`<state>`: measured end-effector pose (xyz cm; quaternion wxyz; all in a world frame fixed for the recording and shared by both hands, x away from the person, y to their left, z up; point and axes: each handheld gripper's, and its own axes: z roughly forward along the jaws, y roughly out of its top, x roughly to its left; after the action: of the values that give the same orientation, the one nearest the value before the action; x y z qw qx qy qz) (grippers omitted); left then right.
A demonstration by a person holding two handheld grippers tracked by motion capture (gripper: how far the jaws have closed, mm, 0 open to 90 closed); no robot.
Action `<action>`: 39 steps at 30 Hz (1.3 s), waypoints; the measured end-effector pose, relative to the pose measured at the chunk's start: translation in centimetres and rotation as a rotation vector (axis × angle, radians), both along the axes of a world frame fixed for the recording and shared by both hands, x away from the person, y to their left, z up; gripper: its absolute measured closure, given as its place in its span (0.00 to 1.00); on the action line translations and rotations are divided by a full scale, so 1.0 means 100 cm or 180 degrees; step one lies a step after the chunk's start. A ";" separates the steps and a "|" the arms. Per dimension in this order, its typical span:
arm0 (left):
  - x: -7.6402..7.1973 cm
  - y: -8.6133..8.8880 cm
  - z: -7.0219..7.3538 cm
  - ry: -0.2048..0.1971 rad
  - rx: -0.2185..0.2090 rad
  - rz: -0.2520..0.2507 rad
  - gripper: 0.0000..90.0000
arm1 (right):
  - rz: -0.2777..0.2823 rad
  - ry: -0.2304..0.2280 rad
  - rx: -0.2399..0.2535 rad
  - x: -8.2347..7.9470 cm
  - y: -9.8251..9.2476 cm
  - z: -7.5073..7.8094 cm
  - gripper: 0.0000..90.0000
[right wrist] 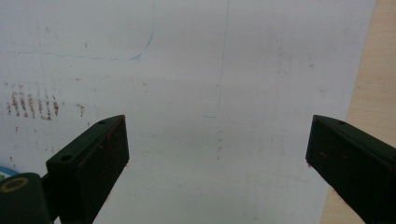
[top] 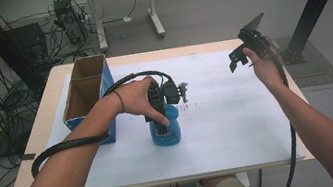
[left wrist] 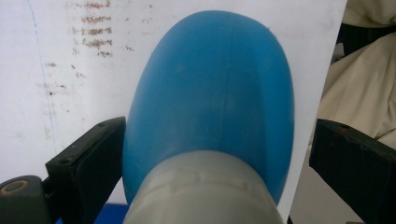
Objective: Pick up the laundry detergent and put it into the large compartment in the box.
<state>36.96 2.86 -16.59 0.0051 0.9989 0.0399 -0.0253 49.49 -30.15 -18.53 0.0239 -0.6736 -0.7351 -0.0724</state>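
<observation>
A blue plastic bottle with a grey neck stands upright on the white sheet near the table's middle. My left gripper points down over it, open. In the left gripper view the bottle sits between the jaws of the left gripper; the left jaw is at its side and the right jaw stands well apart. My right gripper is held up over the far right of the sheet. It is open, with nothing between the jaws in the right gripper view.
An open cardboard box with a blue side stands on the table's left, close to my left forearm. The wooden table edge lies just right of the sheet. Cables and a desk frame are on the floor beyond.
</observation>
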 end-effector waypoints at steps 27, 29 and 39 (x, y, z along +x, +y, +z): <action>0.000 -0.001 0.003 -0.0058 -0.0043 0.0012 0.06 | -0.0007 -0.0004 0.0013 -0.001 -0.002 0.001 0.06; 0.000 -0.001 0.004 -0.0067 -0.0046 -0.0006 0.06 | -0.0012 -0.0004 0.0014 -0.001 -0.002 0.001 0.06; -0.002 0.000 0.007 -0.0082 -0.0052 -0.0004 0.06 | -0.0003 -0.0014 0.0022 -0.001 -0.003 0.002 0.06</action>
<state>36.79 2.90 -15.89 0.0137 0.9991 0.0390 -0.0128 49.37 -30.45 -18.38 0.0246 -0.6738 -0.7346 -0.0765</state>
